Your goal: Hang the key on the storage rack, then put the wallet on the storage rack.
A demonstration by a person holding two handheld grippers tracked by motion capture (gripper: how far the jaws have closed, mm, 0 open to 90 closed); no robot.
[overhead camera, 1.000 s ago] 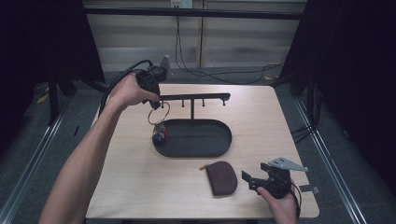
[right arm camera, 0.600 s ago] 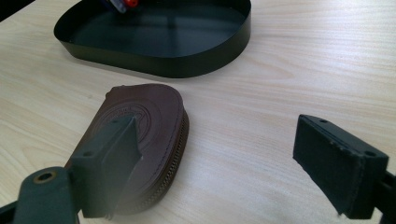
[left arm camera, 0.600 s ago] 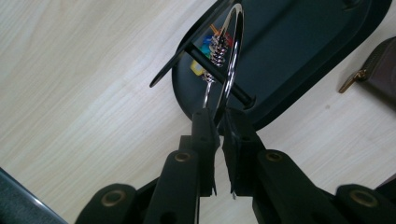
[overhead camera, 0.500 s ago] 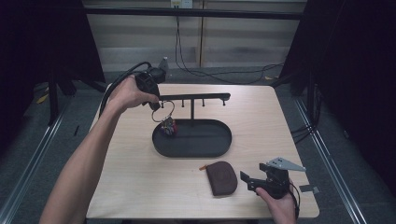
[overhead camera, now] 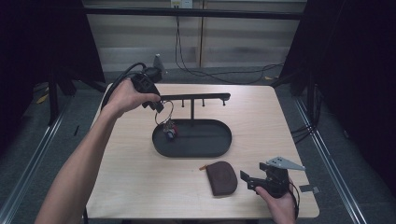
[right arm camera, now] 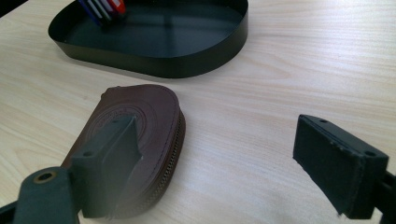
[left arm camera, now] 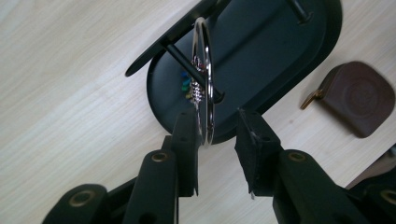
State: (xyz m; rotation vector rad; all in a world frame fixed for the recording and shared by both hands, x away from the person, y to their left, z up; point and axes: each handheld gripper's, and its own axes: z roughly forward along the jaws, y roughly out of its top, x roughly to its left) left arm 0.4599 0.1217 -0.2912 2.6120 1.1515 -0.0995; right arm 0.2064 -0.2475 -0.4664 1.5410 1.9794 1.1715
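A silver key ring (left arm camera: 205,79) is hanging upright from a peg of the black stand (overhead camera: 196,97), its coloured tags (overhead camera: 169,131) (red, blue) dangling over the oval tray (overhead camera: 219,144).

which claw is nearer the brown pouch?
Right. The right claw sits just beside the brown pouch; the left claw is across the table at the black stand.

Pale wooden tabletop (overhead camera: 140,186) with two things on it

A black oval tray (overhead camera: 224,144) sat near the middle; a brown leather pouch (overhead camera: 222,177) lay just in front of it, apart from its rim.
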